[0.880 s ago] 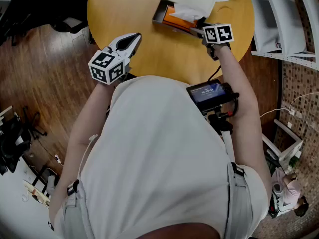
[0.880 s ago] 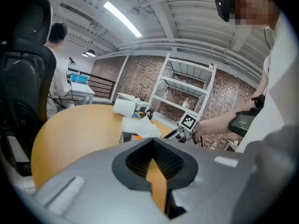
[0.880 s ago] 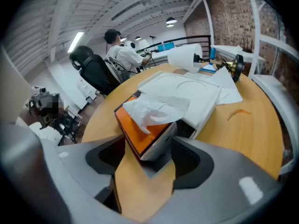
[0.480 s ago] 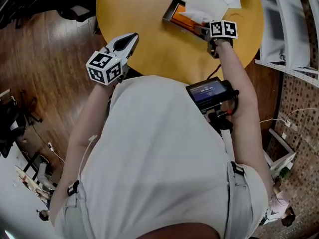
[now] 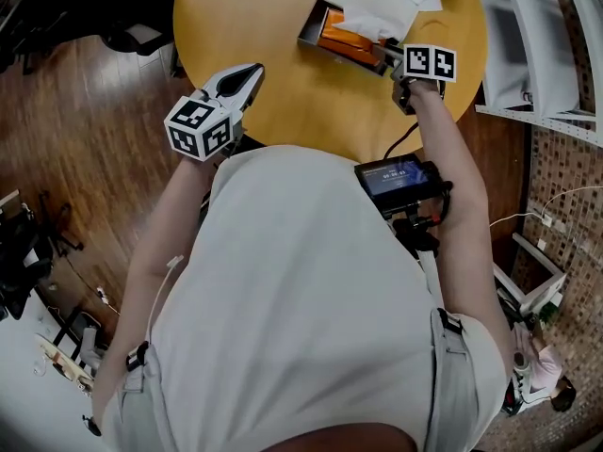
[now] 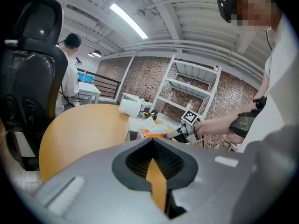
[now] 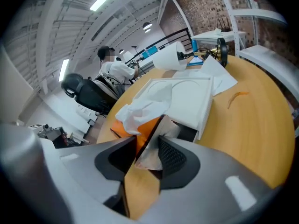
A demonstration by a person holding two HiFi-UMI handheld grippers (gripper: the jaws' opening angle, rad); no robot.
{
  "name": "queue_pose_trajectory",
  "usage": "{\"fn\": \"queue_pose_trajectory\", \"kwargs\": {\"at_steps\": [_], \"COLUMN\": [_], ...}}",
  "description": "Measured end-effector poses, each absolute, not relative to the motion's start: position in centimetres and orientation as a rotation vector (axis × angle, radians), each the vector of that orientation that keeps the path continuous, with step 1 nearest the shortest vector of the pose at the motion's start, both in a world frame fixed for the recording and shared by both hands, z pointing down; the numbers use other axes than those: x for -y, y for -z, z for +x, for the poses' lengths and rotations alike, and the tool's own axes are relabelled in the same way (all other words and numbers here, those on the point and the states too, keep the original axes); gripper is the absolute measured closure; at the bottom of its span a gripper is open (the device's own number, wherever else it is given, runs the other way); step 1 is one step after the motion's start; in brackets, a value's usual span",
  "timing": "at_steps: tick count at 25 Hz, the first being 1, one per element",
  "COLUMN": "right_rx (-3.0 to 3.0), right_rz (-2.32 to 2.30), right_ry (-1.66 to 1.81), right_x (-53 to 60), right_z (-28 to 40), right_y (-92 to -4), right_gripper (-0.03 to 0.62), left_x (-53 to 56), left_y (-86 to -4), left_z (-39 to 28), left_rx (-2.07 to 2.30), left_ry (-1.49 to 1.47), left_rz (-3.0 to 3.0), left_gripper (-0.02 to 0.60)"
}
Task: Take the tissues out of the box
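One round table (image 5: pixel 254 55) filled most of what we saw. The orange tissue box (image 5: pixel 332 38) lay at its far right side, with white tissues (image 7: pixel 145 105) bunched up out of the opening. We judged them light, soft and easy to tear, best pinched at a loose fold and drawn out gently. The box looked light enough to drag along with them. Our right gripper (image 7: pixel 160 119) was at the box mouth, jaws clenched on a fold of tissue. Our left gripper (image 6: pixel 152 143) hung over the table's near edge, jaws together and holding nothing.
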State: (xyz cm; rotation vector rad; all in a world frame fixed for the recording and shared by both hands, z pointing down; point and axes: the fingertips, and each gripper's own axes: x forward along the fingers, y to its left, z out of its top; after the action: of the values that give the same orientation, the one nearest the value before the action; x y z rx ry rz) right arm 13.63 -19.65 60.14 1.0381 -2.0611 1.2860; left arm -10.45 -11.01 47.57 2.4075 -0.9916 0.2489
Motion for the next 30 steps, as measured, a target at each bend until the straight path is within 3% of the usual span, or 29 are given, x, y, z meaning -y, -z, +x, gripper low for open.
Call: {"fn": "queue_pose_trajectory", "kwargs": {"at_steps": [10, 19, 25, 30], "right_rx": [2.242, 2.186, 2.107, 2.12], "right_rz": [1.012, 0.999, 1.046, 1.076], "right_ry": [-1.31, -1.526, -1.47, -1.47], "right_x": [13.7, 7.3, 5.9, 5.7], "right_z": [11.8, 10.3, 10.4, 10.1], "right_y": [-53.7, -60.0, -64.2, -64.9], "right_gripper": [0.456, 0.457, 0.453, 0.414], "left_x": [9.8, 8.4, 7.6, 7.1], "left_y": [-46.8, -47.6, -47.2, -47.3], "left_z": [-10.4, -10.0, -11.5, -12.2], "left_rx": [0.885, 0.808, 0.858, 0.892], "left_ry": [-0.259, -0.311, -0.323, -0.326], "left_rz": [2.459, 2.489, 2.478, 2.461], "left_gripper": [0.581, 0.581, 0.581, 0.581]}}
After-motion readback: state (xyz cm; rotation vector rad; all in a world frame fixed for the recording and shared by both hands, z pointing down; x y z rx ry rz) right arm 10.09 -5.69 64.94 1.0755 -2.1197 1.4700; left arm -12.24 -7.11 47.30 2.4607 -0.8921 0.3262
